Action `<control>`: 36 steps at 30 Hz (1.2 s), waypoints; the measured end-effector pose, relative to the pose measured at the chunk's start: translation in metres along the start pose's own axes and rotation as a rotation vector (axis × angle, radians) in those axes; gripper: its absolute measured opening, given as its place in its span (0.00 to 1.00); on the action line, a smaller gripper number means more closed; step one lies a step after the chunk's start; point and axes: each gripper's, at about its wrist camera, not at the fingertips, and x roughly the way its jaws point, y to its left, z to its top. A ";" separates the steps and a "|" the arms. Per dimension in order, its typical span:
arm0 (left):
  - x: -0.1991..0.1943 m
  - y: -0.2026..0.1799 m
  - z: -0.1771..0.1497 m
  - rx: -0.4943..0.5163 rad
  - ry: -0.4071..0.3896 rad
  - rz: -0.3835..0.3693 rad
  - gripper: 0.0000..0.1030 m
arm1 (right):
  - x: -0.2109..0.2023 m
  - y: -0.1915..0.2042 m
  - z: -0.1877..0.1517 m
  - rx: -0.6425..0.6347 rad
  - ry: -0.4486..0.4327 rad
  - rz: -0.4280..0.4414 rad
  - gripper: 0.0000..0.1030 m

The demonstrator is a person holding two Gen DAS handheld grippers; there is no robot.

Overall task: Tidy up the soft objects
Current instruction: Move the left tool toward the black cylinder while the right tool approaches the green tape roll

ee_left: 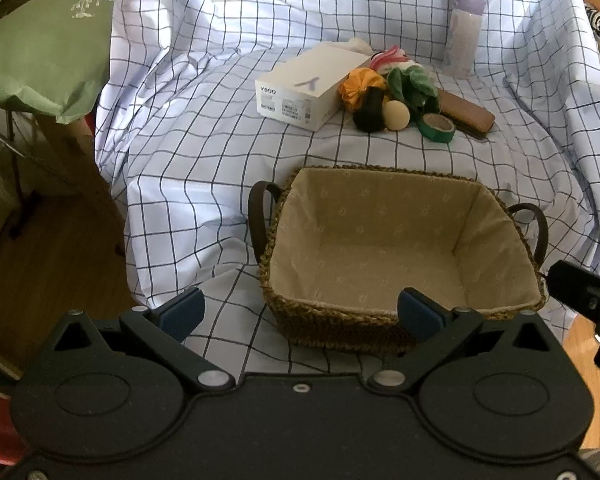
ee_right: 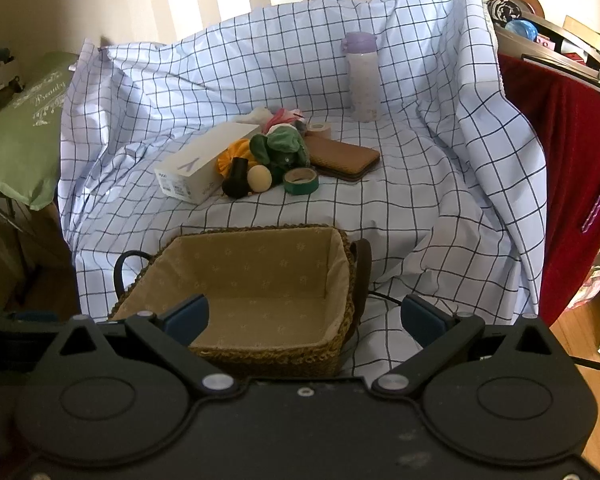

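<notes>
Soft objects, a green plush toy (ee_right: 286, 148), an orange fabric piece (ee_right: 230, 156) and a pink-and-white cloth item (ee_right: 280, 118), lie in a tight cluster at the far middle of the checked cloth (ee_right: 420, 208) that covers the desk. Hard things are mixed in with them: a white carton (ee_right: 198, 172) touching the cluster on its left, a black object (ee_right: 236, 184) and a cream ball (ee_right: 259, 179) in front, a green tape roll (ee_right: 301, 181), a brown case (ee_right: 346, 158) and a small beige tape roll (ee_right: 319, 130) to the right. A lavender-capped bottle (ee_right: 362, 80) stands apart behind them. The lined wicker basket (ee_left: 400, 320), holding nothing, sits nearest the cameras, well apart from the cluster. The left claw (ee_left: 302, 314) hangs over the basket's near left corner, spread wide and holding nothing; the right claw (ee_right: 304, 316) hangs over the near right corner, likewise spread wide and bare. The step in hand appears to be the first reach. It is done well by passing over the basket, approaching the plush from above, and closing on its bulk alone, so that the ball and tape roll beside it are neither pinched nor rolled away.
</notes>
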 end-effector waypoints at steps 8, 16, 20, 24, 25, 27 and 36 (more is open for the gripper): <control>0.000 -0.008 0.009 0.036 -0.074 0.031 0.97 | 0.003 -0.001 0.009 0.007 -0.060 0.010 1.00; 0.017 -0.010 0.025 0.046 -0.044 -0.020 0.96 | 0.019 0.002 0.029 0.021 -0.093 0.005 1.00; 0.025 -0.008 0.034 0.040 -0.056 -0.021 0.94 | 0.030 0.001 0.043 0.035 -0.108 -0.003 1.00; 0.035 -0.005 0.047 0.033 -0.069 -0.022 0.94 | 0.048 0.001 0.058 0.050 -0.110 -0.022 1.00; 0.038 -0.003 0.051 0.030 -0.068 -0.023 0.94 | 0.054 0.001 0.063 0.053 -0.099 -0.023 1.00; 0.046 -0.002 0.059 0.027 -0.064 -0.022 0.94 | 0.068 0.001 0.070 0.053 -0.075 -0.021 1.00; 0.086 -0.001 0.087 0.028 0.002 -0.039 0.83 | 0.123 0.024 0.095 -0.126 -0.088 -0.062 0.93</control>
